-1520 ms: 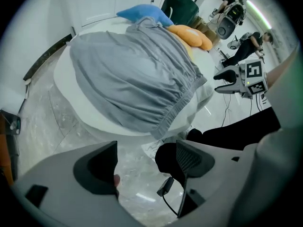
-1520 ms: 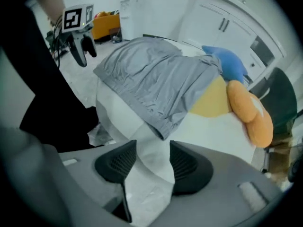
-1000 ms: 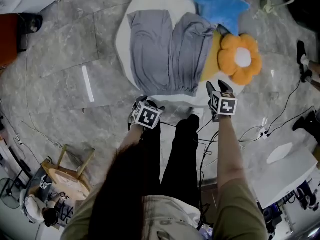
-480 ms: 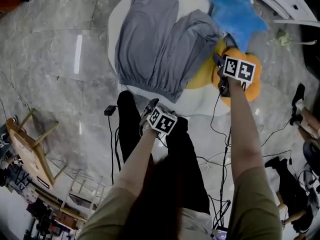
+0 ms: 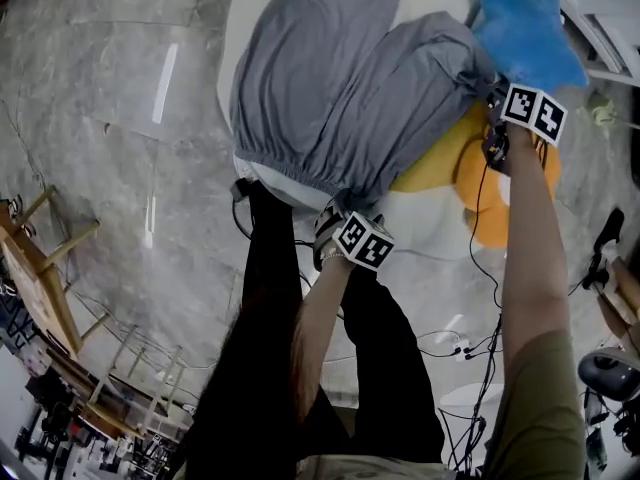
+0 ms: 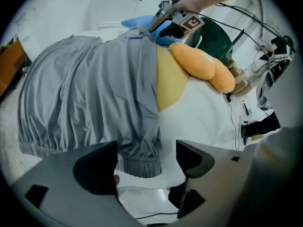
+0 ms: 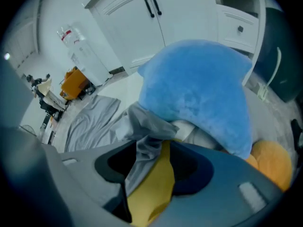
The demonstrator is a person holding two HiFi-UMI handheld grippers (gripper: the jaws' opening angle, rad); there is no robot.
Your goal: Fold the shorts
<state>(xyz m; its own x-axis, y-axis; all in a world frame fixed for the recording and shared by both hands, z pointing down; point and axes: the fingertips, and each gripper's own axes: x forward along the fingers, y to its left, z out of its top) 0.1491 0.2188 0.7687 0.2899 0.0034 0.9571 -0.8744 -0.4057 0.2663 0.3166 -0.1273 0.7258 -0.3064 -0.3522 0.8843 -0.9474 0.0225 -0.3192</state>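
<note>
Shorts: I see the grey shorts spread on the white table. The gathered waistband lies along the near edge and the two legs run away from me.
Left gripper: my left gripper points steeply down at the right end of the waistband. Its claw stands wide apart with the corner of the band between the two sides, and I see neither side pressing on it.
Right gripper: my right gripper is at the far hem of the right leg, just beside the blue star. Its claw is apart, and a bunched fold of grey cloth and the edge of the yellow cushion fill the gap. I see no clamp on either.
Blue star: it sits at the table's far right and touches the hem of the right leg.
Yellow cushion: it lies partly under the right leg, between the shorts and the orange flower.
Orange flower: it is on the table's right side, against the yellow cushion, and my right arm crosses over it.
Floor: it is grey stone, with cables near my feet and a wooden chair well off to the left.
Background: white cabinets stand behind the table.
</note>
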